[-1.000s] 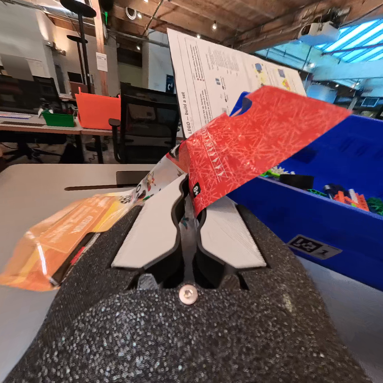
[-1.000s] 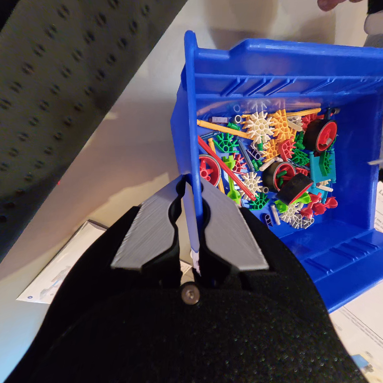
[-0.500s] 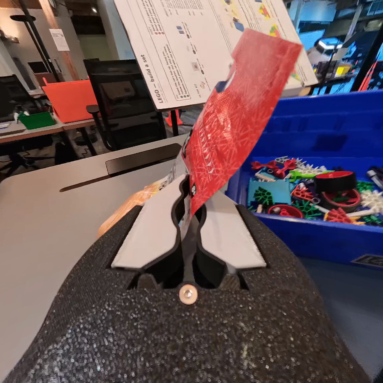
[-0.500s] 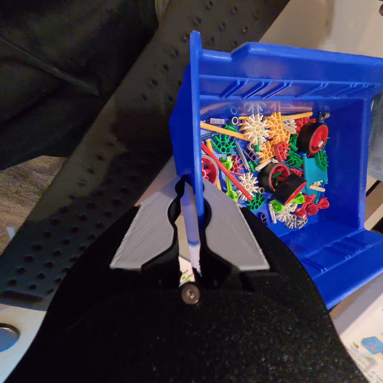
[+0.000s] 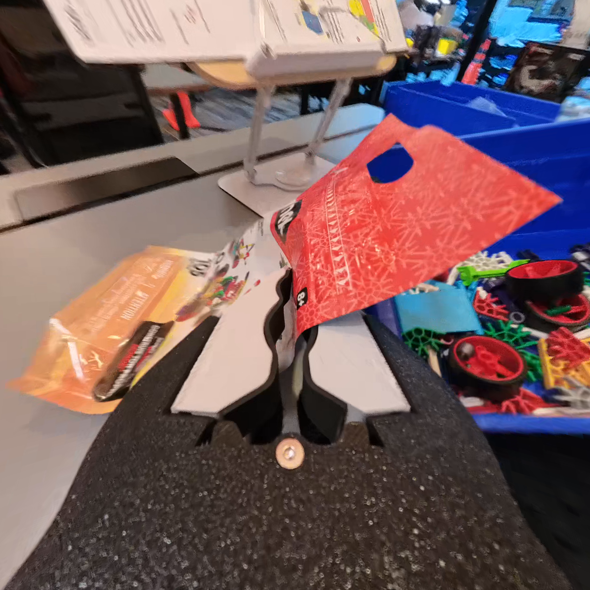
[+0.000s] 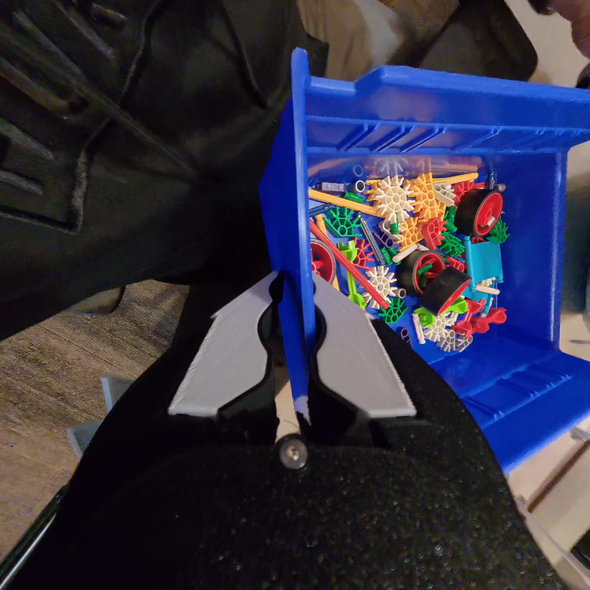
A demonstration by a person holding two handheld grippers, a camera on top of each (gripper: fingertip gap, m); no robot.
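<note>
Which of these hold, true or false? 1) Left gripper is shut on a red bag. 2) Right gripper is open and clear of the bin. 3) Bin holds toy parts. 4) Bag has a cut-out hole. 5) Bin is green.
1) True: the left gripper is shut on the red bag.
2) False: the right gripper is shut on the side wall of the bin.
3) True: toy parts lie inside.
4) True: a hole shows near the bag's far edge.
5) False: the bin is blue.
</note>
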